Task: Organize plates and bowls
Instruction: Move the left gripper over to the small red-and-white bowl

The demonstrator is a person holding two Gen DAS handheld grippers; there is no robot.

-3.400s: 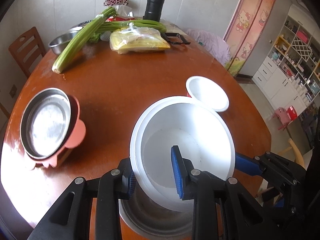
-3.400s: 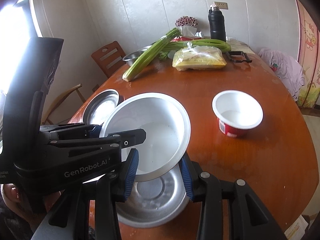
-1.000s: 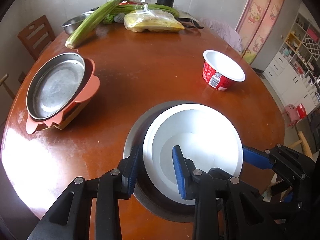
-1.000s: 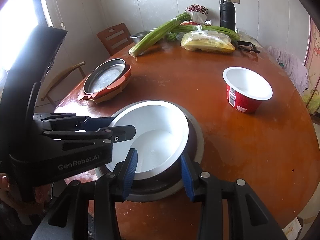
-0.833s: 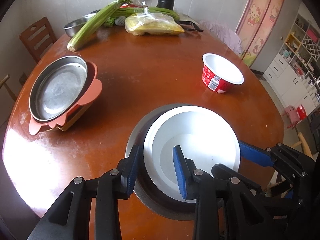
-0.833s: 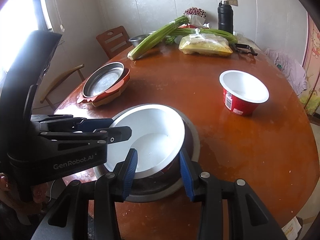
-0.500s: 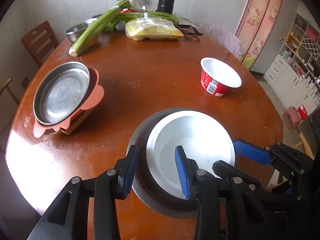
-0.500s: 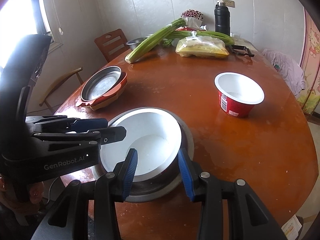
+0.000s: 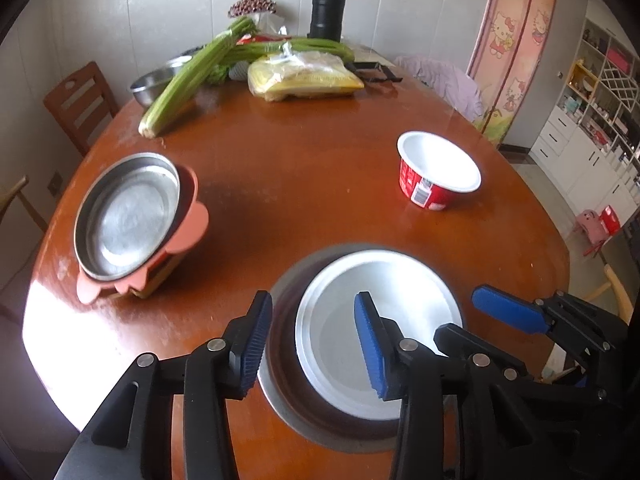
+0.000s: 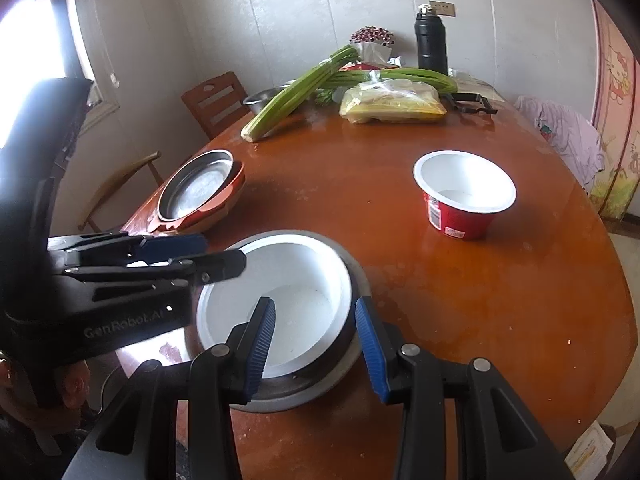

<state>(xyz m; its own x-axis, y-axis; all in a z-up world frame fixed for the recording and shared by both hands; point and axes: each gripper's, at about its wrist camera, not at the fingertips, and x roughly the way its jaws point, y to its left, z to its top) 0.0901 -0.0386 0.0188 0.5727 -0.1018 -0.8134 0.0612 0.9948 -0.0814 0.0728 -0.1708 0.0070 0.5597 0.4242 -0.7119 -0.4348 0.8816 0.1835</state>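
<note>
You are easing your left gripper [image 9: 314, 344] open off the white bowl [image 9: 384, 320], leaving it nested in the steel plate [image 9: 288, 304] for stacking.

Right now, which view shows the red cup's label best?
The left wrist view: the red cup turns its white label panel toward that camera. In the right wrist view the cup shows only a label strip on its left side.
</note>
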